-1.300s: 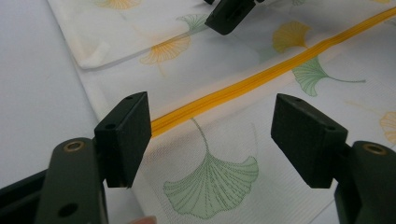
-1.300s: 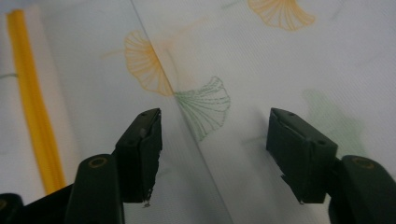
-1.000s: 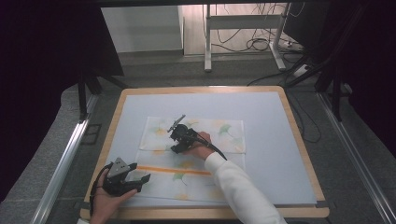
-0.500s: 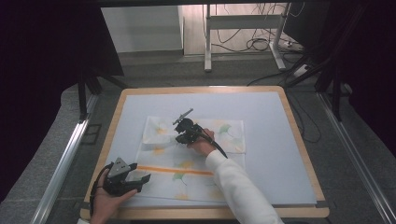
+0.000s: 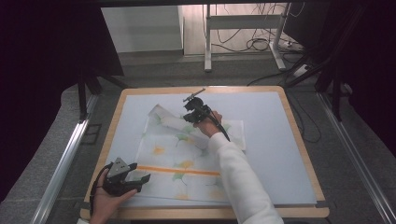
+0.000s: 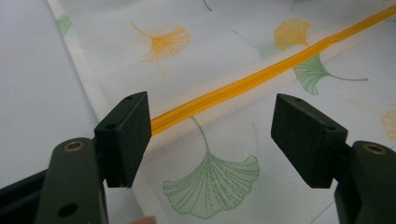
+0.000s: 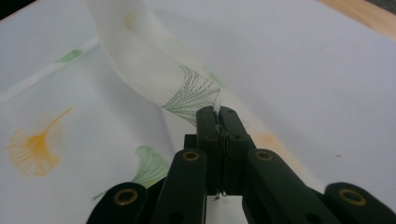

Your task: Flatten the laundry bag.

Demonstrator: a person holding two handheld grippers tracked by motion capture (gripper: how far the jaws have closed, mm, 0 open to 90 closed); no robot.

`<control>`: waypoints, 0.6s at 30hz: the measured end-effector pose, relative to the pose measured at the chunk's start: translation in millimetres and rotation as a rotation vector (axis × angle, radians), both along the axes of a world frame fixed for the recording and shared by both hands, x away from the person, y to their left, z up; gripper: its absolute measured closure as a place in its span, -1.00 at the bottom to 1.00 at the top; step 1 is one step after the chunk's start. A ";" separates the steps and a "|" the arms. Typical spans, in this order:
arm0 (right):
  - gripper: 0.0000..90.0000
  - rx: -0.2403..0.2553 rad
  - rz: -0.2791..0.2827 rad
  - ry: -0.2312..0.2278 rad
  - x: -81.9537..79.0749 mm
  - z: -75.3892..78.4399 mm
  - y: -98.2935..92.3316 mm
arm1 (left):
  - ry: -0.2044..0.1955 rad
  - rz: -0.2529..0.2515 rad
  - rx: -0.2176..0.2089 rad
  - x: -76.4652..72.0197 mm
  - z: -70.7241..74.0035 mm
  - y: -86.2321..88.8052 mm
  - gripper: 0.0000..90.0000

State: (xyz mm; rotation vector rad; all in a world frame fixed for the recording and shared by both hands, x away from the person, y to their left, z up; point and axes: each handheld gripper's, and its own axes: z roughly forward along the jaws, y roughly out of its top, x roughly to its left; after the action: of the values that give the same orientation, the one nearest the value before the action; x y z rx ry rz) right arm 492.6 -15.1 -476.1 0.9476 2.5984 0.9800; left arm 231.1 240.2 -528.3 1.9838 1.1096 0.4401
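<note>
Item: mesh laundry bag, ginkgo print, flat on table.
Right gripper: jaws just pressed together, pinching the bag's edge, which rises ahead of them. Lift slowly and keep the pinch.
Left gripper: jaws spread, orange zipper just ahead between them; you can pin there.

Right gripper apparently pinching lifted mesh bag edge.

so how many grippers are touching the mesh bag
1. The right gripper is shut on a lifted fold of the mesh bag at its far side; the left gripper hangs open over its orange zipper.
</note>
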 end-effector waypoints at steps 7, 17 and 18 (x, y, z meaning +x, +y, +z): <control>0.96 -0.037 -0.051 0.012 32.1 -6.2 -1.9 | -0.002 -0.001 -0.005 -0.2 0.5 0.2 -0.36; 0.28 -0.049 -0.194 -0.014 70.8 -13.2 -8.3 | -0.003 -0.002 -0.010 0.3 1.0 2.2 -0.36; 0.22 -0.050 -0.227 -0.028 72.5 -11.9 -11.7 | -0.004 -0.003 -0.011 0.3 1.1 2.5 -0.36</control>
State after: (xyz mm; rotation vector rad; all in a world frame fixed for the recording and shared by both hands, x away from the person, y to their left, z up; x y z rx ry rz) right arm 565.1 -26.8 -488.0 1.1752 2.4145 0.8586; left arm 231.4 242.7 -527.2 1.9741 1.1045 0.4352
